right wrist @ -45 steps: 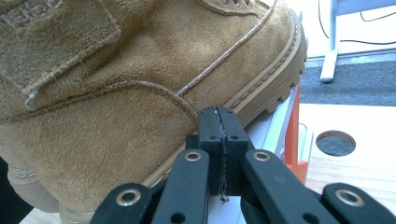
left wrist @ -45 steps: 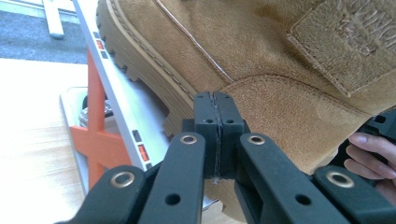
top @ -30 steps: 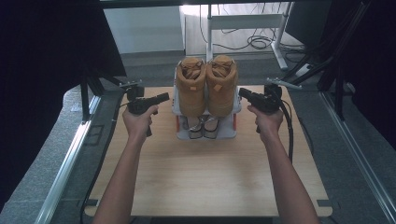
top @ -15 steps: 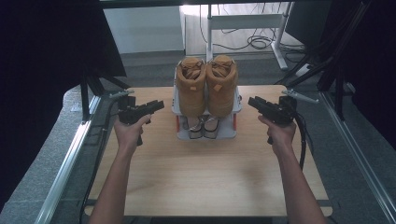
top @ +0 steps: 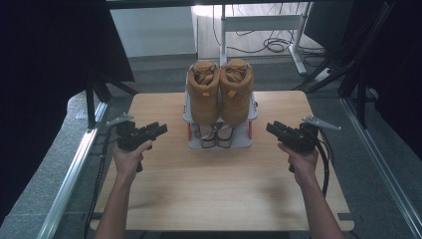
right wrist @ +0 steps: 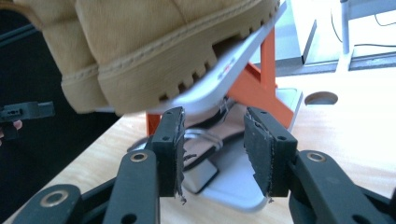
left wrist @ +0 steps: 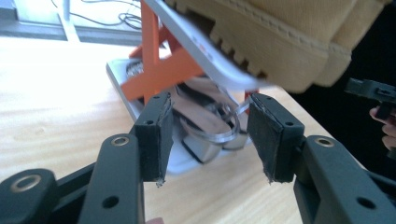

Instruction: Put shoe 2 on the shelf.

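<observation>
We find both tongs, left [top: 158, 129] and right [top: 272, 128], just opened, nothing between the pads. Pair of tan suede boots [top: 220, 89] sits on the white 2-tier rack w/ orange braces [top: 219, 142], far-centre of the wooden tabletop [top: 219, 189]; strappy sandals [left wrist: 205, 126] below. Recommend level, symmetrical approach, avoiding the braces.

The high view looks forward and down over my forearms at the whole counter [top: 219, 189]. My left tool's [left wrist: 208, 140] camera sits low and close, facing the shoe rack [left wrist: 159, 74] from its left side; my right tool's [right wrist: 212, 149] mirrors it. Both apparently share the lower shelf.
</observation>
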A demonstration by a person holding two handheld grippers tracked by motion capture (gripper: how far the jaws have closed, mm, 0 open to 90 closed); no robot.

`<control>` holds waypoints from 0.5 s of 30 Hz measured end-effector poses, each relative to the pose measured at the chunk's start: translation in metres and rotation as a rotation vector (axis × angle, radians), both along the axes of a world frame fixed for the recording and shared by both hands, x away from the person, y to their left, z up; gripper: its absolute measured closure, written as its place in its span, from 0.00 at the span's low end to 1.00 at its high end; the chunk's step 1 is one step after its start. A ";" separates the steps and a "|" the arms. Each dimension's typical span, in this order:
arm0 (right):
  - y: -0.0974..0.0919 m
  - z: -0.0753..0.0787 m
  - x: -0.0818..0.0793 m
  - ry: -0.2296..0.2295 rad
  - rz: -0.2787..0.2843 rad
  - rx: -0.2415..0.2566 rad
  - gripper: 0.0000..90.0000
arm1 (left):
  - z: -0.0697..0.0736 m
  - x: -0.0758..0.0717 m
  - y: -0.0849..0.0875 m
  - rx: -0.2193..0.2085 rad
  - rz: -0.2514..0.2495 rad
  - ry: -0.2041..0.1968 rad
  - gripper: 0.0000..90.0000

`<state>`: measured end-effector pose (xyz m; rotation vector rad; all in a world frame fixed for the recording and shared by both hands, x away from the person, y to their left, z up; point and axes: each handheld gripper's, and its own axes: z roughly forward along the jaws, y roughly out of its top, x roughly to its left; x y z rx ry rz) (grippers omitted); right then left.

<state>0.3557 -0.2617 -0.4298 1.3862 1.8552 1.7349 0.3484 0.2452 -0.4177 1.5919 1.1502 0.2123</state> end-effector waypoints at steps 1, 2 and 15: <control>0.000 -0.003 -0.002 0.005 0.001 -0.012 0.64 | -0.003 -0.002 0.001 0.005 0.002 0.000 0.56; 0.000 -0.007 -0.004 0.003 0.003 -0.023 0.64 | -0.006 -0.004 0.001 0.008 0.002 0.001 0.56; 0.007 -0.051 -0.018 0.055 0.015 -0.027 0.64 | -0.053 -0.020 0.002 0.064 0.012 0.044 0.54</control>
